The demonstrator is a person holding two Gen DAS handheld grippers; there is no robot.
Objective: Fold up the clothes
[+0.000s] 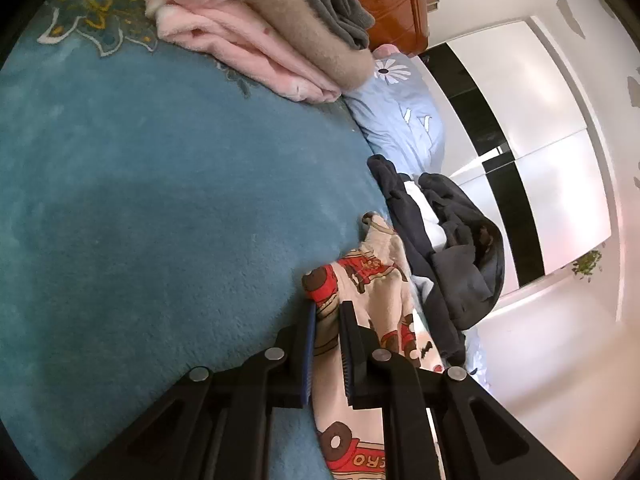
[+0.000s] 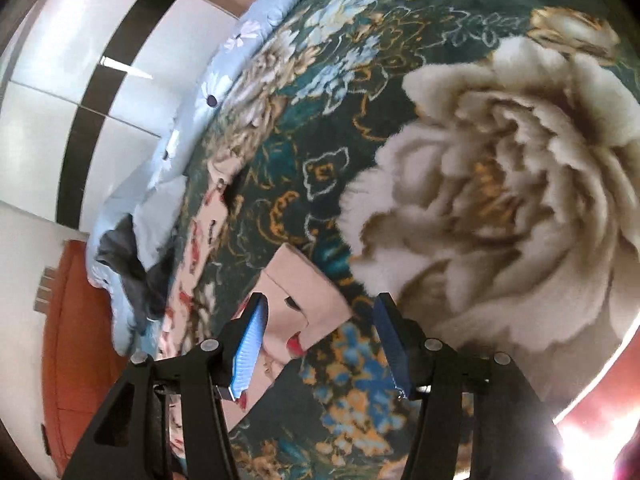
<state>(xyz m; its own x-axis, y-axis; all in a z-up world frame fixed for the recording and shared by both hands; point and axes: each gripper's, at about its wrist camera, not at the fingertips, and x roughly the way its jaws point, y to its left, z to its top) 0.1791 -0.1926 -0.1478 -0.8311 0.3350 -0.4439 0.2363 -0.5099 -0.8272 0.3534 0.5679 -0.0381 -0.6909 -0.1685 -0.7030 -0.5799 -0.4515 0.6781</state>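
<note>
Pinching the cream cotton garment printed with red fire trucks and brown doughnuts (image 1: 360,304), my left gripper (image 1: 327,308) has its blue-padded fingers clenched on a fold of it. The garment lies at the edge of the teal plush blanket (image 1: 160,200) covering the bed. Just beyond it sits a heap of dark navy clothing (image 1: 452,248), and further off a light blue quilt with white daisies (image 1: 400,108). A folded pink fleece (image 1: 240,40) rests near the blanket's far edge, with a tan fuzzy cloth (image 1: 304,28) and a grey one (image 1: 340,0) on top.

In the right wrist view, my right gripper (image 2: 320,308) hangs with its fingers spread apart, grasping nothing. A cream corner of the same garment (image 2: 296,292) lies between them on the dark green blanket patterned with a large beige peony (image 2: 500,184). More of the garment trails off leftward, blurred.
</note>
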